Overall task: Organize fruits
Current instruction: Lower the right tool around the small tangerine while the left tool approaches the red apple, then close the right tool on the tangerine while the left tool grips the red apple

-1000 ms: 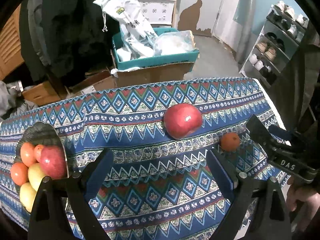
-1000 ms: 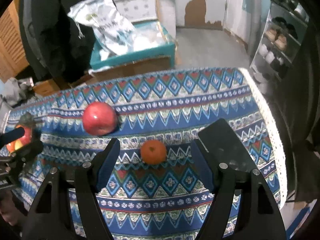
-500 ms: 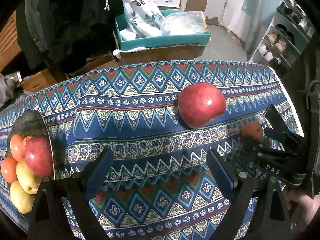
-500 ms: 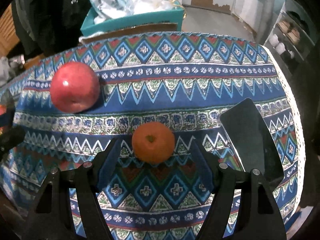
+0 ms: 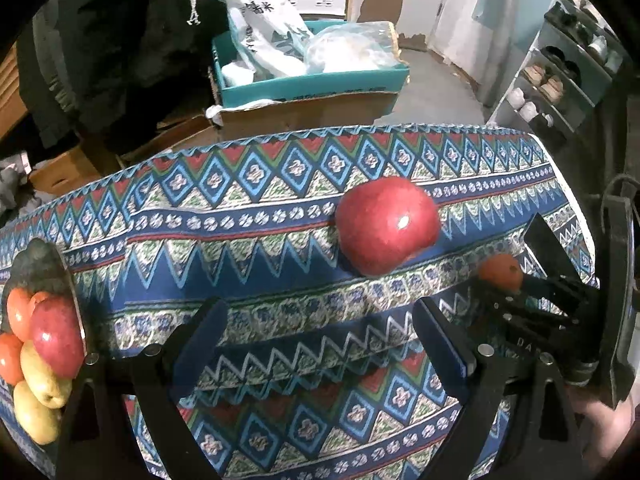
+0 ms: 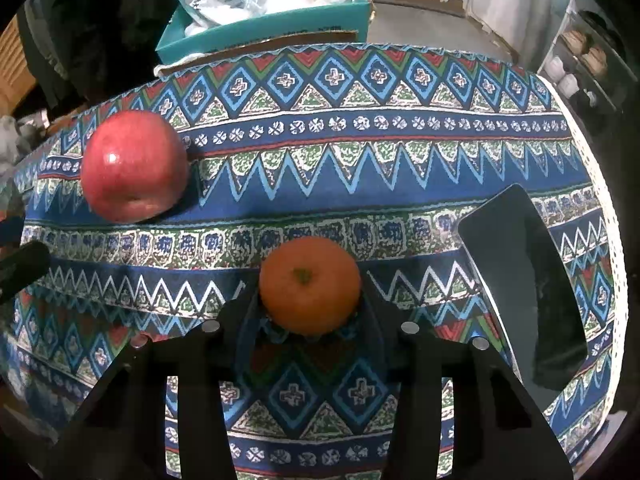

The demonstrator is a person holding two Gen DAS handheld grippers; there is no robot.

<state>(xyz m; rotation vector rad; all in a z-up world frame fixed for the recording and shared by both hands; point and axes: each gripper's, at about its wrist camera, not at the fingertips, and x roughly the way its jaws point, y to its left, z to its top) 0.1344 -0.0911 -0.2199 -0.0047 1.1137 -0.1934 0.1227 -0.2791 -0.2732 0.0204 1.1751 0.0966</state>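
A table is covered by a blue, red and green zigzag-patterned cloth. At three o'clock on it, a flat black rectangular slab is laid. Beyond, at twelve o'clock, a teal cardboard box stuffed with white plastic bags is seen; a grey shoe rack is placed at two o'clock.

Fruit plate cut by left edge; shelf shoes indistinct

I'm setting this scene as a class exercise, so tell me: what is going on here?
A person holding two grippers is sorting fruit on a patterned tablecloth. The right gripper has shut on the orange. The left gripper is open, short of the red apple lying loose on the cloth. A plate at the left already holds several fruits.
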